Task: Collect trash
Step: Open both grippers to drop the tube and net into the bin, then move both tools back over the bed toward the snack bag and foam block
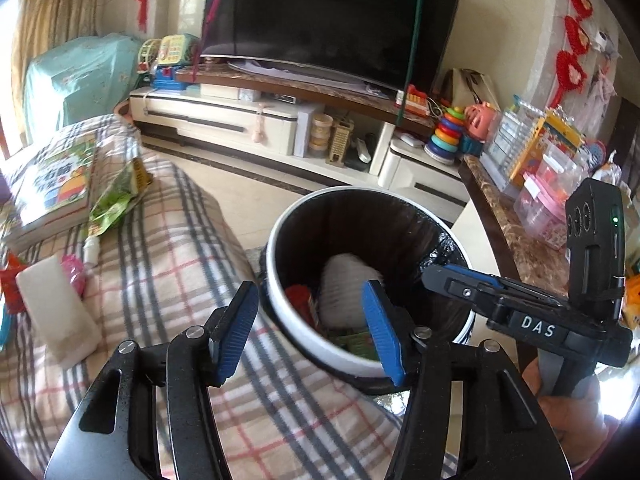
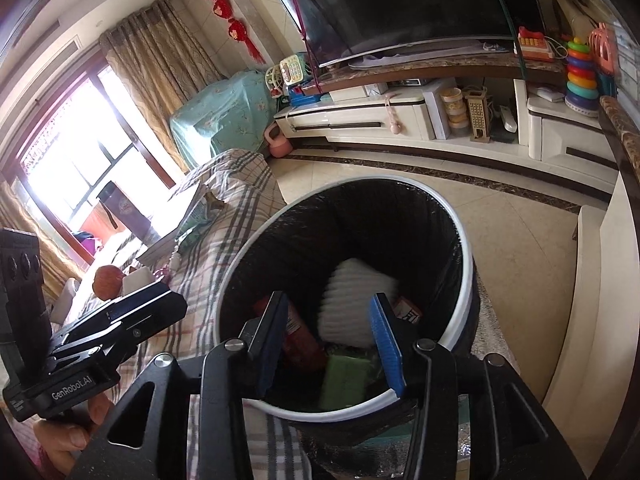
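Both hand-held grippers, left [image 1: 312, 332] and right [image 2: 332, 344], released above round black-lined bin [image 2: 466, 264] holding ribbed white foam [image 2: 356, 300]

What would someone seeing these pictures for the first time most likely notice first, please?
Most likely the trash bin, white-rimmed with a black liner, standing on the floor beside the plaid-covered sofa. A blurred white object sits inside it among red and green wrappers. Both the left gripper and the right gripper are poised over the bin with open, empty jaws, and the big dark television fills the background.
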